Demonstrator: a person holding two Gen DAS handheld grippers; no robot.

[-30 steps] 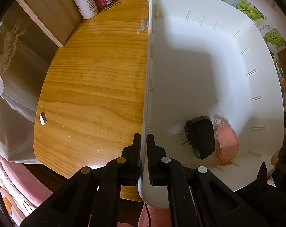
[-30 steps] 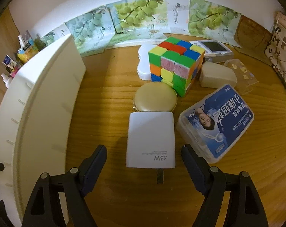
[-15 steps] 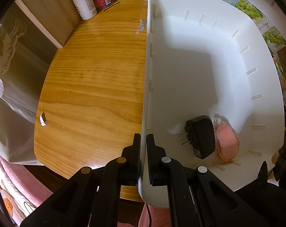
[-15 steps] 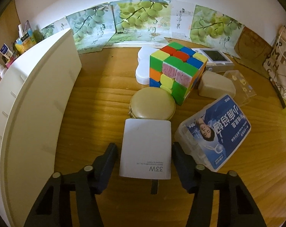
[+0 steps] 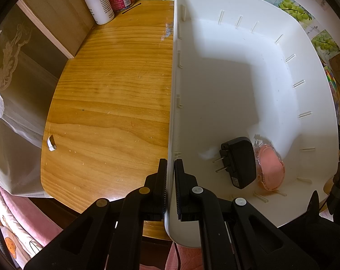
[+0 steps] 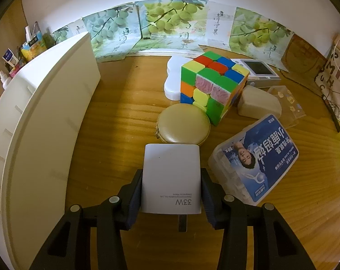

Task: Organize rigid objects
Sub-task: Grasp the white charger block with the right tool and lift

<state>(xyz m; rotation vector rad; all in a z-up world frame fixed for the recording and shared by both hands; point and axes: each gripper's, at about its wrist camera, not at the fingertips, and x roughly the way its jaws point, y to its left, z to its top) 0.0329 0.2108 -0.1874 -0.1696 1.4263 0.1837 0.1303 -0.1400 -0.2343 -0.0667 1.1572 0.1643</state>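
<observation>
White plastic charger block [image 6: 171, 175] sitting between your right tongs [image 6: 171, 200], which are pressing its smooth sides; it could slip, while left tongs [image 5: 170, 186] are clamping the white plastic bin [image 5: 314, 117] wall.

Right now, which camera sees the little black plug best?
The left wrist view. The black plug lies inside the white bin, prongs showing, beside a pink case. The right wrist view shows only the bin's outer wall, so the plug is hidden there.
</observation>
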